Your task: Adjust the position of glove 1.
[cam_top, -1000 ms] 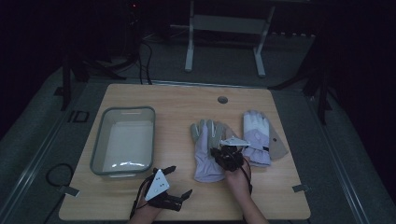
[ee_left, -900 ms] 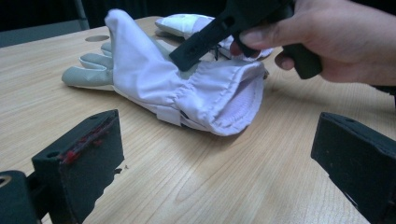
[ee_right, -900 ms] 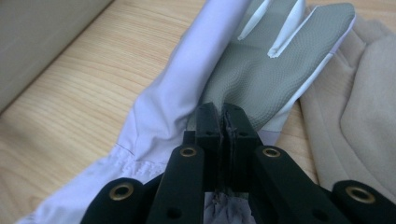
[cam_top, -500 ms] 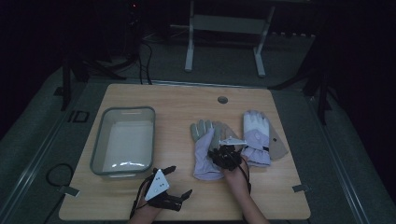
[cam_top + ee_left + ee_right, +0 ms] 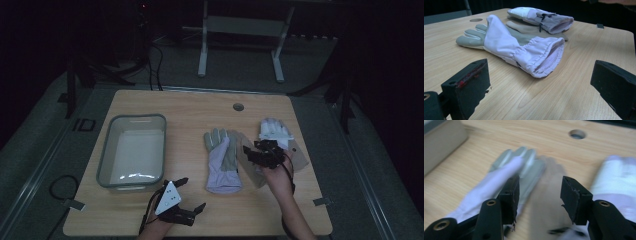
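Note:
Two work gloves lie on the wooden table (image 5: 165,107). The lavender and grey glove (image 5: 222,160) (image 5: 524,47) (image 5: 499,175) lies flat in the middle, cuff toward me. The white-backed glove (image 5: 274,130) (image 5: 544,18) (image 5: 616,175) lies to its right, with a tan part (image 5: 300,157) beside it. My right gripper (image 5: 254,150) (image 5: 539,192) hovers over the gap between the gloves. Its jaws have just been opening and hold nothing. My left gripper (image 5: 192,194) (image 5: 541,82) rests open near the front edge, pointing at the lavender cuff.
A grey rectangular bin (image 5: 105,155) (image 5: 444,140) stands at the table's left, close to the left gripper. A round cable hole (image 5: 238,107) (image 5: 577,134) sits near the far edge. Dark floor, cables and a stand's legs lie beyond the table.
The right gripper has lifted off the middle glove and shifted right toward the white glove, and its jaws have spread apart. The left gripper has stayed put.

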Demonstrator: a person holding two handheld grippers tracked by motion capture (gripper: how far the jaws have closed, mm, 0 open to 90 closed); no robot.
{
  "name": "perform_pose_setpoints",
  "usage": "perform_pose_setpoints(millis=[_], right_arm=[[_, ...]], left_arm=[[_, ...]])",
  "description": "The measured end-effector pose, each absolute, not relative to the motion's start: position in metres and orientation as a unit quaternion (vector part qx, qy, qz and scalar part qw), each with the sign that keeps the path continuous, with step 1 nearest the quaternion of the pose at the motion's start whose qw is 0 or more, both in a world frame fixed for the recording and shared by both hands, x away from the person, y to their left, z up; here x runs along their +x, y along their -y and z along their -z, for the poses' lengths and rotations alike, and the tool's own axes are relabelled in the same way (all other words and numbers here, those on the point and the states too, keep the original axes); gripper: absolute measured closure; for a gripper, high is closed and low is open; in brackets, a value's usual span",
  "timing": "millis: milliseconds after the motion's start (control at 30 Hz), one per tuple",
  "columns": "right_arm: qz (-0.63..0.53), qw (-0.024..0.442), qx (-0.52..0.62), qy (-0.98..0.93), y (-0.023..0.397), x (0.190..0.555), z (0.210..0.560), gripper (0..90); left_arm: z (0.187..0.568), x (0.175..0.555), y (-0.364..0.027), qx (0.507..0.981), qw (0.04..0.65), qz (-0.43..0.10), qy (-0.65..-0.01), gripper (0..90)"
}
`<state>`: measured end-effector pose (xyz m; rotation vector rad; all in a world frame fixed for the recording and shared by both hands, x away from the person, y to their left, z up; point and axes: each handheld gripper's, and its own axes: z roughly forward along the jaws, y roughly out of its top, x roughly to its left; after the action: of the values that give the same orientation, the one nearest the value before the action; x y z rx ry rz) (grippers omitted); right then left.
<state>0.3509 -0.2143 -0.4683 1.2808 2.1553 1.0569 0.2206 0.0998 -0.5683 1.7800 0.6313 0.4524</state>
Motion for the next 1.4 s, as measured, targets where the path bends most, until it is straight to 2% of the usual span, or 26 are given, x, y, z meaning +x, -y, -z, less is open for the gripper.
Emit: perform_pose_setpoints(millis=[200,367,700,1033,1100,1200,1300,1400], right_arm=[[-0.376,0.224,0.468,-0.768,0.249,0.359,0.459,48.3],[-0.362,0.219,0.479,-0.769,0.273,0.363,0.462,48.1],[-0.351,0.196,0.495,-0.77,0.302,0.374,0.484,47.3],[-0.347,0.171,0.515,-0.765,0.311,0.394,0.515,44.5],[-0.337,0.177,0.526,-0.76,0.314,0.396,0.521,45.1],[-0.34,0.166,0.535,-0.755,0.32,0.4,0.532,48.2],[-0.35,0.16,0.532,-0.754,0.322,0.402,0.538,59.1],[-0.34,0.17,0.525,-0.761,0.316,0.401,0.54,65.7]], left_arm=[[0.568,0.221,-0.1,0.756,0.564,-0.191,-0.27,2.3],[0.568,0.221,-0.1,0.757,0.564,-0.192,-0.27,2.3],[0.568,0.221,-0.1,0.757,0.563,-0.19,-0.27,2.3],[0.568,0.221,-0.1,0.757,0.564,-0.189,-0.271,2.3],[0.568,0.221,-0.1,0.757,0.564,-0.19,-0.271,2.3],[0.568,0.221,-0.1,0.757,0.563,-0.19,-0.271,2.3],[0.568,0.221,-0.1,0.757,0.563,-0.189,-0.271,2.3],[0.568,0.221,-0.1,0.757,0.563,-0.189,-0.272,2.4]])
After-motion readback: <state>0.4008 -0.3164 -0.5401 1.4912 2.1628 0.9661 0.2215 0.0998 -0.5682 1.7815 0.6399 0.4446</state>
